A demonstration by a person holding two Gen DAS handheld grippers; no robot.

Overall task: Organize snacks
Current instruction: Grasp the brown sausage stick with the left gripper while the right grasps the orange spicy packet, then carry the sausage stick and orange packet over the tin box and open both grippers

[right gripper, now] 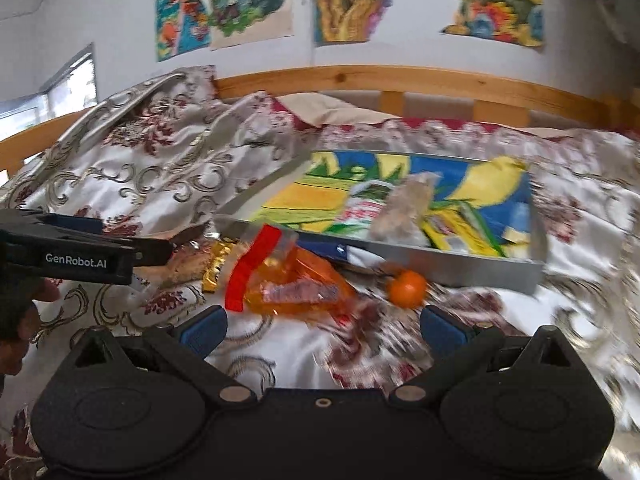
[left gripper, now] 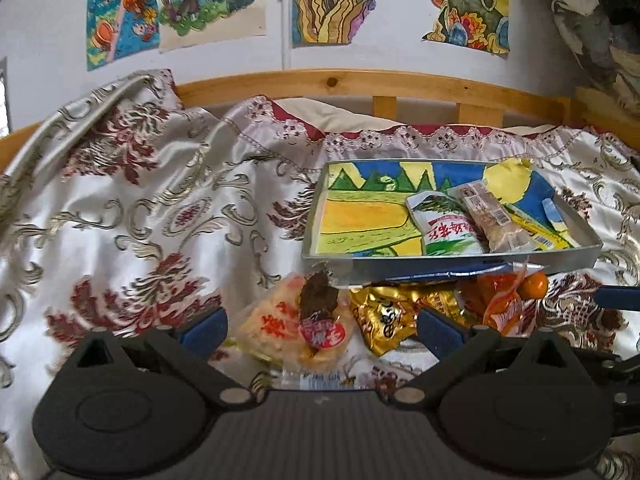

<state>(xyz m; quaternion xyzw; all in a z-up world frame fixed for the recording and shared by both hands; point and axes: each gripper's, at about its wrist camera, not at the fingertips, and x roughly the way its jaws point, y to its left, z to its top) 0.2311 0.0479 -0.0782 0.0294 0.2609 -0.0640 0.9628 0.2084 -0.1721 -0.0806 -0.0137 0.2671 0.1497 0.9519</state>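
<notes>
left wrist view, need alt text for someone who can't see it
An open left gripper hovers over loose snacks on a patterned bedspread, just short of a metal tray already holding three packets. Drawings hang on the wall behind.

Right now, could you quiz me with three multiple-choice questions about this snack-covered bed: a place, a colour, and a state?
1. Where is the green-and-white packet?
A. inside the metal tray
B. on the floor
C. on the pillow

2. What colour is the small round fruit?
A. purple
B. orange
C. white

3. How is the left hand-held gripper?
A. clamped on the tray
C. holding the fruit
B. open, holding nothing

Answers: 1 A, it lies within the tray's walls. 2 B, plainly orange beside the tray. 3 B, its blue pads stand wide apart, empty.
</notes>
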